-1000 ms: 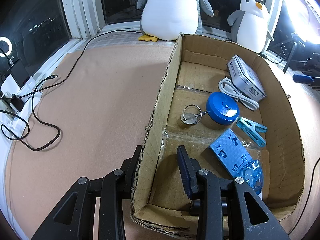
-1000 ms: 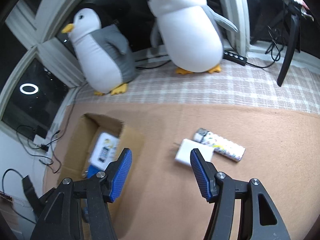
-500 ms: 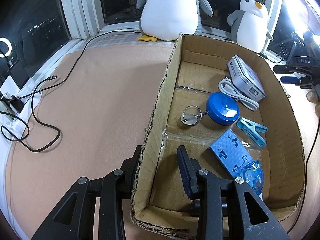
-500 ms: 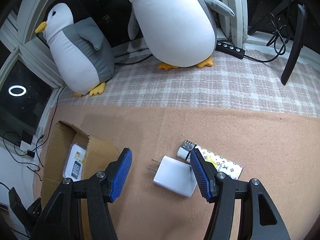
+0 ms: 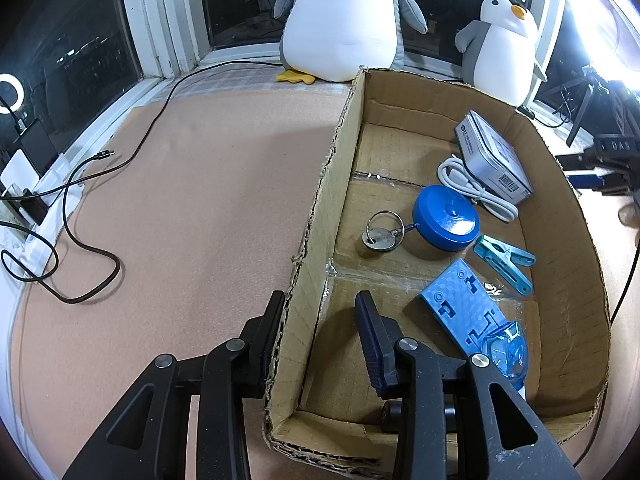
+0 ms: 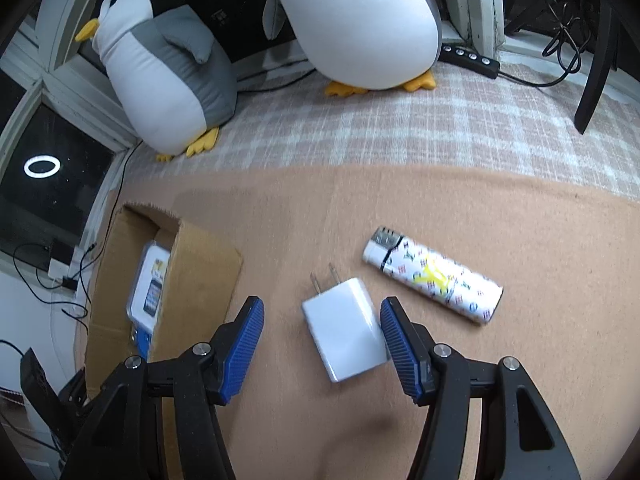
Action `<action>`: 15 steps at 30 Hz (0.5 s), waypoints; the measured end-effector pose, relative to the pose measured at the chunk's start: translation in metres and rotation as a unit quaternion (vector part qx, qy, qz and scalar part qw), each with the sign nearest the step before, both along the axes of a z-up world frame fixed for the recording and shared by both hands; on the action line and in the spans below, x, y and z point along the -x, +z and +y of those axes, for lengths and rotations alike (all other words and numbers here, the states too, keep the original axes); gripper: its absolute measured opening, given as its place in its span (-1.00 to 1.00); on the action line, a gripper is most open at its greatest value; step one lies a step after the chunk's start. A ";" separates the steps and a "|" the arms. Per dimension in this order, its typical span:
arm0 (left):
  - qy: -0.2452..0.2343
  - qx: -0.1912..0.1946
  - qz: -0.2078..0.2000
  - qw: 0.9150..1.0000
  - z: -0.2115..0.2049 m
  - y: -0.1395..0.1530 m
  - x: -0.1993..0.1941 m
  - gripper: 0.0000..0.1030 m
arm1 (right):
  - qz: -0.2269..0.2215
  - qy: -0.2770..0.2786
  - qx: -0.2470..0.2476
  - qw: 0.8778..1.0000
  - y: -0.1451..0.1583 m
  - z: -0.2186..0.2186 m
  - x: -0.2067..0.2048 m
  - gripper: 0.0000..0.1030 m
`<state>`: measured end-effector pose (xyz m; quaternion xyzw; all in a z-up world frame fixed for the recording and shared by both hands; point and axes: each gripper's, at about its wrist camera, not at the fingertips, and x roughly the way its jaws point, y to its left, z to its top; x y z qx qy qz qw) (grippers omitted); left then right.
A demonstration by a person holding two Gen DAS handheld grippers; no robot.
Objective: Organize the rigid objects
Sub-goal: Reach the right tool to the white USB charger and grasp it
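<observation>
Straddling the white plastic wall charger with our wide-open, empty right gripper, we should centre before closing; our left gripper, jaws apart, brackets the brown cardboard box wall.

Your left gripper is straddling the cardboard box wall, fingers spread (one inside, one outside); your right gripper is hovering wide apart beside that box.

Both views are bent by fisheye distortion, with dark vignetted corners. In the left wrist view, harsh white glare is thrown from a lamp at upper right, and highlights are blown out there. A ring light is seen reflected in the dark window; slight motion blur is noticed around the cardboard box
</observation>
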<state>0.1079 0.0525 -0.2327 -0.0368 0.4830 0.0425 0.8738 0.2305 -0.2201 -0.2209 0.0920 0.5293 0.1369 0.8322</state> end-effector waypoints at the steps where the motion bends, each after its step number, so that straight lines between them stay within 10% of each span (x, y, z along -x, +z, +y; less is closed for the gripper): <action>1: 0.000 0.000 0.000 1.000 0.000 0.000 0.000 -0.26 | 0.003 0.002 -0.001 1.000 -0.001 0.001 0.002 0.10; 15: -0.001 0.000 0.000 1.000 0.001 0.000 0.000 -0.26 | -0.001 0.003 0.127 0.992 -0.012 0.030 0.005 0.06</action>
